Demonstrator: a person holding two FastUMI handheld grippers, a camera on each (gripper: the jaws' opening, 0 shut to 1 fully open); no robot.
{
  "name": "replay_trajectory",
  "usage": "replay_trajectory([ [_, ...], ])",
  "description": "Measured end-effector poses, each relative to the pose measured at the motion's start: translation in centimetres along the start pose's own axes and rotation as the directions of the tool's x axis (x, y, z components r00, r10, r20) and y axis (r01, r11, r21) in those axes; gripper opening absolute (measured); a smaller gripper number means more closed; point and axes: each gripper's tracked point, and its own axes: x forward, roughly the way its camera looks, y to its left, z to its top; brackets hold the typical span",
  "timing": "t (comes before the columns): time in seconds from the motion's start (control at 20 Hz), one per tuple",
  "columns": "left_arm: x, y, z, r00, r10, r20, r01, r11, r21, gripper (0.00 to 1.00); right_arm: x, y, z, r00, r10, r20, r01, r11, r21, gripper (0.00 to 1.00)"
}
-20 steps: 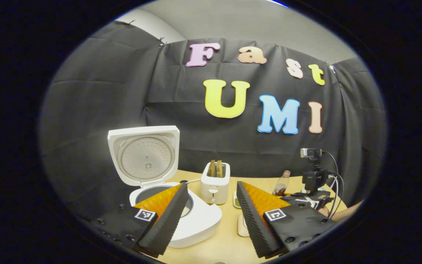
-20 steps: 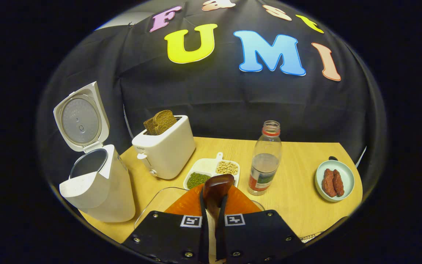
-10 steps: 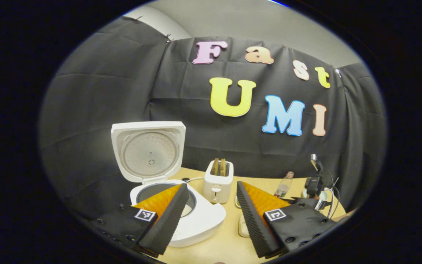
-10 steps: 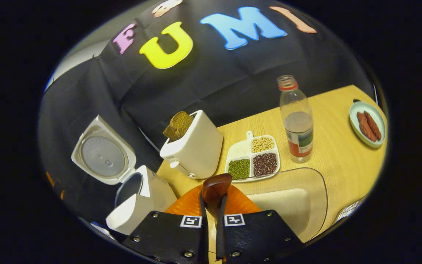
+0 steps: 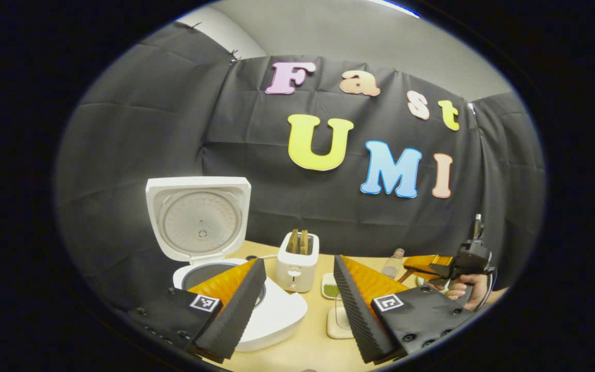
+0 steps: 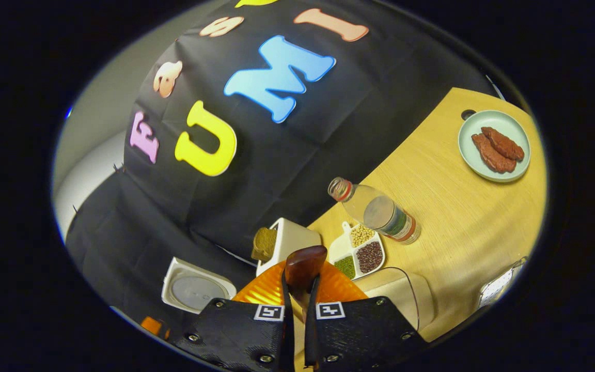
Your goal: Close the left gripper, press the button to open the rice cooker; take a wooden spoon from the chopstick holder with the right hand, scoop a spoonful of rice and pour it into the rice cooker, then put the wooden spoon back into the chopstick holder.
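**Wooden spoon clamped in the right claw, cooker lid standing open**

White rice cooker [image 5: 256,310] is my landmark here. In the left gripper view its lid [image 5: 198,219] stands upright behind the pot opening, so it's open. The left claw [image 5: 297,305] hangs right in front of the cooker with its fingers spread wide, nothing between them; one finger overlaps the pot rim in the picture, can't tell if it actually touches.

Just right of the cooker sits a white toaster [image 5: 297,260] with brown bread slices poking out the top. Past that, a small divided dish [image 5: 331,285] with green beans, then a clear bottle [image 5: 393,263]. Further right from the cooker, a hand [image 5: 465,289] holds the other device above the light wood surface [image 5: 313,351].

Right gripper view is tilted hard. The right claw [image 6: 299,315] is pinched narrow on the wooden spoon [image 6: 303,263], whose dark bowl sticks out past the fingertips. The cooker is low left there, and a pale green plate [image 6: 470,150] with two brown pieces sits well away from it on the far side. A clear tray [image 6: 401,289] of rice lies close under the claw.
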Motion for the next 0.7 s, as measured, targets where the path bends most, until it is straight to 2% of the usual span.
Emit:
replay_trajectory([
  [0.25, -0.5, 0.3, 1.3, 0.999, -0.003, 0.044, 0.001, 0.999, 0.038, 0.93, -1.9, 3.0, 2.8, 0.996, 0.067, 0.054, -0.072, 0.994, 0.081, 0.08],
  [0.7, -1.9, 3.6, 2.6, 0.996, 0.021, 0.091, -0.024, 0.999, 0.033, 0.93, -2.5, 8.2, 2.9, 0.988, 0.143, 0.058, -0.148, 0.985, 0.089, 0.08],
])
